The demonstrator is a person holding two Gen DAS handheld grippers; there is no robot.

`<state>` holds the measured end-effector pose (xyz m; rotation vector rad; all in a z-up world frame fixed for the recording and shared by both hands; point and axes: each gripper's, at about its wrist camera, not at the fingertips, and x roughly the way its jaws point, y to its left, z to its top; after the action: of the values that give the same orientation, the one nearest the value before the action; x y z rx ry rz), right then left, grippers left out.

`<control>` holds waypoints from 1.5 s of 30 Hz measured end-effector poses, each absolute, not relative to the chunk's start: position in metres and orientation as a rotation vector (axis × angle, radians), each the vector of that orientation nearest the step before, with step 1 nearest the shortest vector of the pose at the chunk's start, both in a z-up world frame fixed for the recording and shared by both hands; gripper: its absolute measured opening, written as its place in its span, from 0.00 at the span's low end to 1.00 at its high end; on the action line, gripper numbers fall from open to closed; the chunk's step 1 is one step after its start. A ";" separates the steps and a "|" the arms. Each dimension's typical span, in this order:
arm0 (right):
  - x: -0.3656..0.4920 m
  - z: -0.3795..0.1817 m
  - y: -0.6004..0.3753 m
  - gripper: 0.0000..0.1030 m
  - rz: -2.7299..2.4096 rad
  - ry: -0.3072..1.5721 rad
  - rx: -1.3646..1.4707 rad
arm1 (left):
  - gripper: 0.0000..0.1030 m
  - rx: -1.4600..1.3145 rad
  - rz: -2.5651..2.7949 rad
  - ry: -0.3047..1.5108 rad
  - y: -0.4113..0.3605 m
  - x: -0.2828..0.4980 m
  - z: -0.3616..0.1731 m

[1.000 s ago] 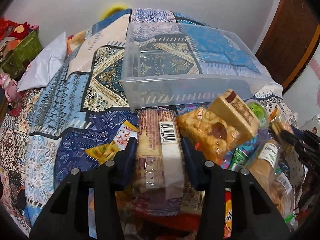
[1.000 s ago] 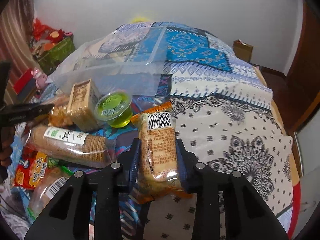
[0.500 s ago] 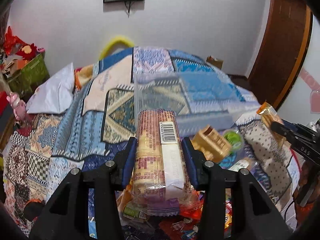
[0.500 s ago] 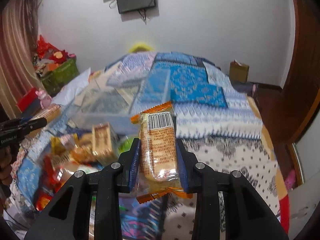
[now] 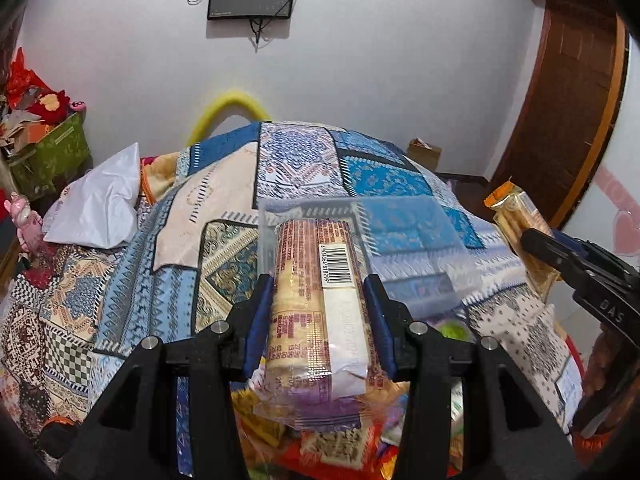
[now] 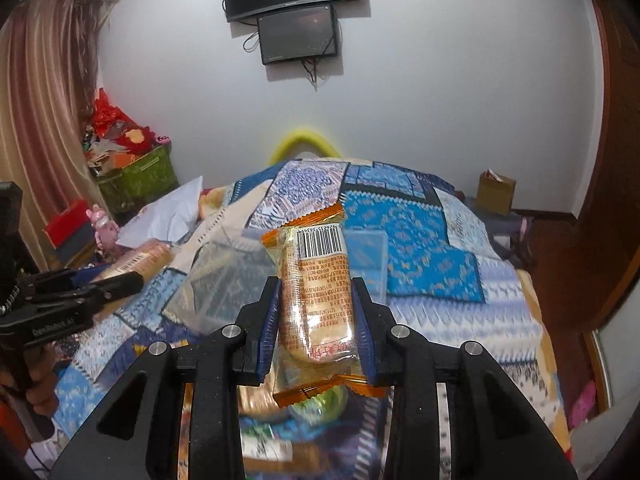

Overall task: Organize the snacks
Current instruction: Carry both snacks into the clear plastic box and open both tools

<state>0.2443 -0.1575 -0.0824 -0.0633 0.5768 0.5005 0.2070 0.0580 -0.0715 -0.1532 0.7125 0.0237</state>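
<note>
My left gripper [image 5: 318, 292] is shut on a long brown-and-white biscuit pack [image 5: 316, 300] with a barcode, held up above the snack pile. My right gripper [image 6: 316, 296] is shut on an orange-edged clear cracker pack [image 6: 316, 304], also lifted. Each gripper shows in the other's view: the right one [image 5: 532, 240] at the right edge, the left one [image 6: 128, 280] at the left. A clear plastic bin [image 5: 400, 232] sits on the bed beyond both packs; it also shows in the right wrist view [image 6: 224, 280]. Loose snacks [image 5: 340, 444] lie below the grippers.
A patchwork quilt [image 5: 120, 280] covers the bed. A white pillow [image 5: 100, 204] lies at the far left. A green box [image 6: 136, 176] of clutter stands by the curtain. A cardboard box [image 6: 496, 194] sits on the floor at right, near a wooden door [image 5: 568, 120].
Both grippers have risen from the snack pile with their packs held. The views have tilted up, so the wall and screens show and the bin looks farther off.
</note>
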 end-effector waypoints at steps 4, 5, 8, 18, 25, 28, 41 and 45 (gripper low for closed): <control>0.258 -0.086 -0.147 0.30 0.506 0.588 -0.070 | 0.44 -0.171 0.036 0.725 0.064 0.224 -0.077; 0.263 -0.088 -0.145 0.30 0.507 0.595 -0.072 | 0.44 -0.173 0.038 0.728 0.066 0.229 -0.079; 0.273 -0.095 -0.140 0.30 0.512 0.620 -0.075 | 0.44 -0.167 0.034 0.733 0.066 0.240 -0.084; 0.305 -0.128 -0.127 0.30 0.521 0.720 -0.120 | 0.44 -0.128 0.026 0.791 0.056 0.286 -0.116; 0.320 -0.149 -0.118 0.30 0.542 0.802 -0.159 | 0.44 -0.092 -0.015 0.873 0.047 0.309 -0.144; 0.324 -0.155 -0.115 0.30 0.542 0.821 -0.178 | 0.44 -0.089 -0.025 0.903 0.044 0.315 -0.154; 0.330 -0.169 -0.101 0.32 0.527 0.858 -0.254 | 0.46 -0.081 -0.012 0.947 0.041 0.328 -0.168; 0.327 -0.166 -0.102 0.38 0.542 0.864 -0.247 | 0.55 -0.076 -0.005 0.924 0.042 0.322 -0.158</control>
<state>0.3266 -0.1019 -0.1658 -0.2473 0.8636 0.5419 0.3218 0.0417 -0.1583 -0.0763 0.9244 -0.0054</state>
